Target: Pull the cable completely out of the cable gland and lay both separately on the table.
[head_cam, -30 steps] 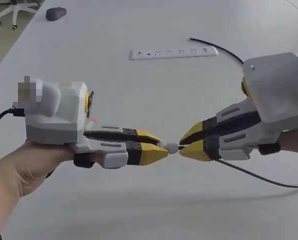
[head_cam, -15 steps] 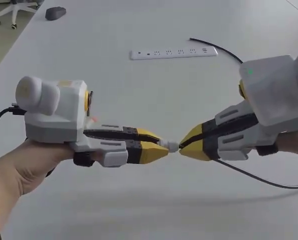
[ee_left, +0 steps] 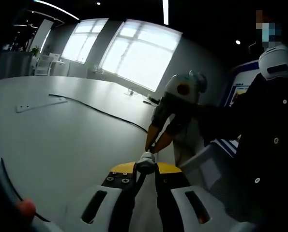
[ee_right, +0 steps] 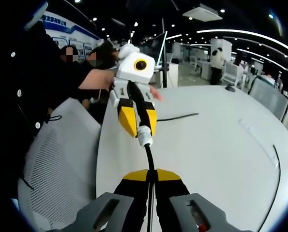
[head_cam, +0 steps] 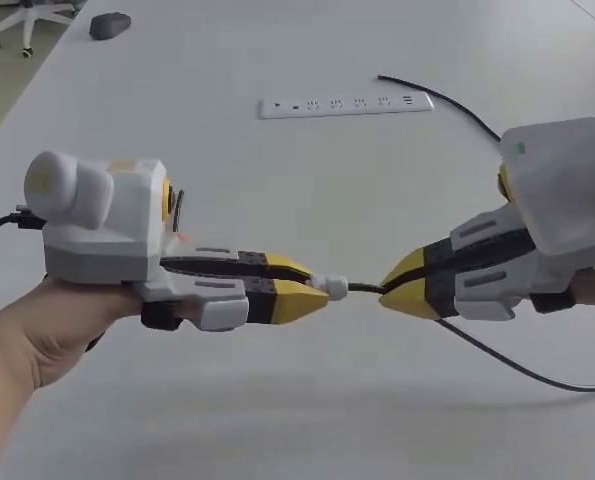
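Above the table [head_cam: 277, 200], the left gripper [head_cam: 320, 288] is pinching the white gland [head_cam: 335, 288]. The right gripper [head_cam: 384, 292] is clamping the black cable [head_cam: 365, 290], with a short stretch bridging the tips. An off-axis pull could twist the gland loose, or let the thin cable slide through the right jaws.

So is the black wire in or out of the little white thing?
In. The cable runs straight from the right gripper into the cable gland held by the left gripper, with no gap.
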{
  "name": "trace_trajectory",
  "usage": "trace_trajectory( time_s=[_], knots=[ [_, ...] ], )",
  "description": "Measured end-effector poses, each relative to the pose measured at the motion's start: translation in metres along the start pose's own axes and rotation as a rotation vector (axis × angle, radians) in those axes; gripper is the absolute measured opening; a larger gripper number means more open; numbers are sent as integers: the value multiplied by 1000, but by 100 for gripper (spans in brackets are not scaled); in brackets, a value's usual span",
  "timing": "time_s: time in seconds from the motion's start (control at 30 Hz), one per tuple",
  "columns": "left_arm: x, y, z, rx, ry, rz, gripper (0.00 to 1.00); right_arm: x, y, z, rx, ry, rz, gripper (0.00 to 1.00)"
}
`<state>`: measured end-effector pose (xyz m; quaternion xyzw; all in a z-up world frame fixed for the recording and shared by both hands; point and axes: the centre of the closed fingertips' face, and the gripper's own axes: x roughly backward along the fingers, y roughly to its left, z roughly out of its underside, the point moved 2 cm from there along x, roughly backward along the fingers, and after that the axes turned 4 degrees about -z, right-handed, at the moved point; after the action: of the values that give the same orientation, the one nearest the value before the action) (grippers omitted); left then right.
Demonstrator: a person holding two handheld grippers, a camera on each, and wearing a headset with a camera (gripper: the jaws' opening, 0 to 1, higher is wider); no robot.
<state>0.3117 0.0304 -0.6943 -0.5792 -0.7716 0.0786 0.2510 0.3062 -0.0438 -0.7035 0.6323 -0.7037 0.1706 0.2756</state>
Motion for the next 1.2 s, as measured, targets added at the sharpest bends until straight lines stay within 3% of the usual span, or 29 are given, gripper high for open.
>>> trace_trajectory(
  time_s=[0.43, 1.2],
  knots=[
    [2, 3, 0, 3, 1, -8, 15, 20, -13, 34, -75, 54, 84, 0],
    [4, 2, 4, -7, 17, -13, 15, 50, -27, 101, -205, 128, 170, 0]
  ],
)
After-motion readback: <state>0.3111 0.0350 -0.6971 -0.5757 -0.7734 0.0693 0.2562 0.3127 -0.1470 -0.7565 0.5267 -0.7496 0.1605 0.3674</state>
